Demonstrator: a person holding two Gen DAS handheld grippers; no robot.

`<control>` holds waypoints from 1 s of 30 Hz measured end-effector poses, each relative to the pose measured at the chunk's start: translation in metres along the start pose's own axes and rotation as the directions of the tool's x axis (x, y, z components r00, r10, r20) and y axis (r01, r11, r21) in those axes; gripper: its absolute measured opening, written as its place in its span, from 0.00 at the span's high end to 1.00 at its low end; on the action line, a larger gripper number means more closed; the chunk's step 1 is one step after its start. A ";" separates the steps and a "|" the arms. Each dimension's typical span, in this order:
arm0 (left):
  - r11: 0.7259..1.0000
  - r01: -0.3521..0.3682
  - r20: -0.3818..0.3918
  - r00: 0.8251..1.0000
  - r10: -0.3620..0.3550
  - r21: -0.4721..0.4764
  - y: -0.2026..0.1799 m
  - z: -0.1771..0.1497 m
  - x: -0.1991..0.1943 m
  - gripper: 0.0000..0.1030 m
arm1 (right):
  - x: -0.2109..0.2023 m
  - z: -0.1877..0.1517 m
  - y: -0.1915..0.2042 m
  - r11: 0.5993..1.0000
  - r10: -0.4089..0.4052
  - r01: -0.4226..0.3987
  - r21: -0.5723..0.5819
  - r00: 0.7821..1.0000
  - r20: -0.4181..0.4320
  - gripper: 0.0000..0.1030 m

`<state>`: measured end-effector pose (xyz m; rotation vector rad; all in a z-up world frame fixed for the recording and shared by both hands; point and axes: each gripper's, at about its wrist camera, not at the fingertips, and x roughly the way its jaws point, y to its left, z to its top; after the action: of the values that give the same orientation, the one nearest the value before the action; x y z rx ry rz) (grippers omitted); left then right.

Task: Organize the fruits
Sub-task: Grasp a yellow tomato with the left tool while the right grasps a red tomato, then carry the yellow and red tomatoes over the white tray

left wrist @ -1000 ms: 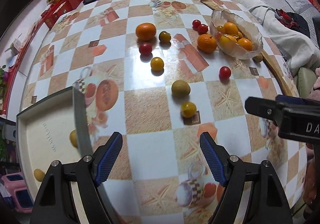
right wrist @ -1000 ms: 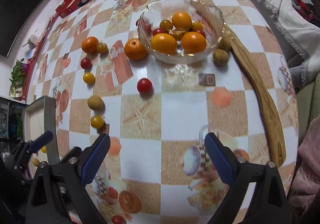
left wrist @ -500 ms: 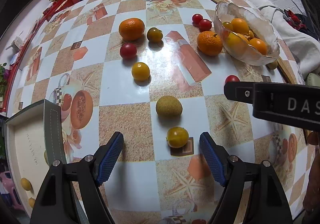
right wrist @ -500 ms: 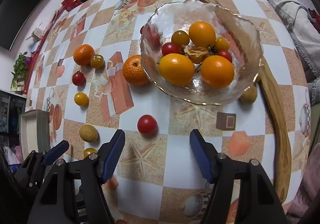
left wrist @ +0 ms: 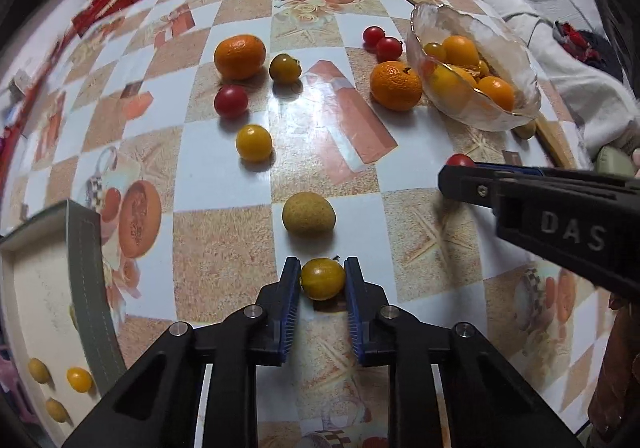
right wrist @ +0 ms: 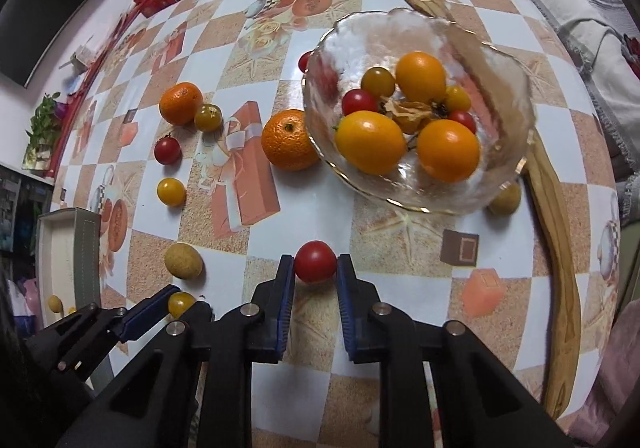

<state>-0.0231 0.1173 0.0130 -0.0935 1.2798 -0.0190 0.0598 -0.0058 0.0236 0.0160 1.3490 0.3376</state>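
The left tongs are angled steeply down at the near tabletop and closed on a yellow tomato. Just to the right, the right tongs are tilted alike, clamped on a red tomato near the glass bowl.

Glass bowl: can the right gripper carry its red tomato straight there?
Probably yes. The right gripper is shut on the red tomato, and only bare tablecloth lies between it and the glass bowl.
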 end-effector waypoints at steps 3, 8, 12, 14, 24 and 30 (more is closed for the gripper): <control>0.998 0.042 -0.007 0.999 -0.043 -0.039 0.009 -0.005 -0.006 0.77 | -0.011 -0.010 -0.008 1.000 0.018 -0.018 0.019 1.000 0.006 0.78; 0.996 0.063 -0.010 0.998 -0.063 -0.056 0.019 -0.014 -0.017 0.77 | -0.022 -0.030 -0.013 0.998 0.042 -0.042 0.043 0.999 -0.002 0.78; 0.997 0.058 -0.006 0.998 -0.058 -0.053 0.023 -0.020 -0.028 0.77 | -0.028 -0.045 -0.012 0.997 0.054 -0.053 0.057 0.998 -0.014 0.78; 0.997 0.056 -0.001 0.998 -0.056 -0.055 0.025 -0.023 -0.035 0.77 | -0.030 -0.052 -0.009 0.997 0.058 -0.057 0.060 0.998 -0.019 0.78; 0.996 0.049 0.021 0.999 -0.048 -0.077 0.042 -0.036 -0.061 0.77 | -0.048 -0.072 0.014 0.998 0.057 -0.056 0.026 0.998 -0.027 0.78; 0.994 0.039 0.036 0.999 -0.035 -0.100 0.063 -0.047 -0.076 0.77 | -0.054 -0.073 0.039 0.998 0.059 -0.059 -0.012 0.998 -0.021 0.78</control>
<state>-0.0919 0.1823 0.0673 -0.2033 1.2449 0.0154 -0.0282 0.0046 0.0664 0.0420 1.3692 0.3971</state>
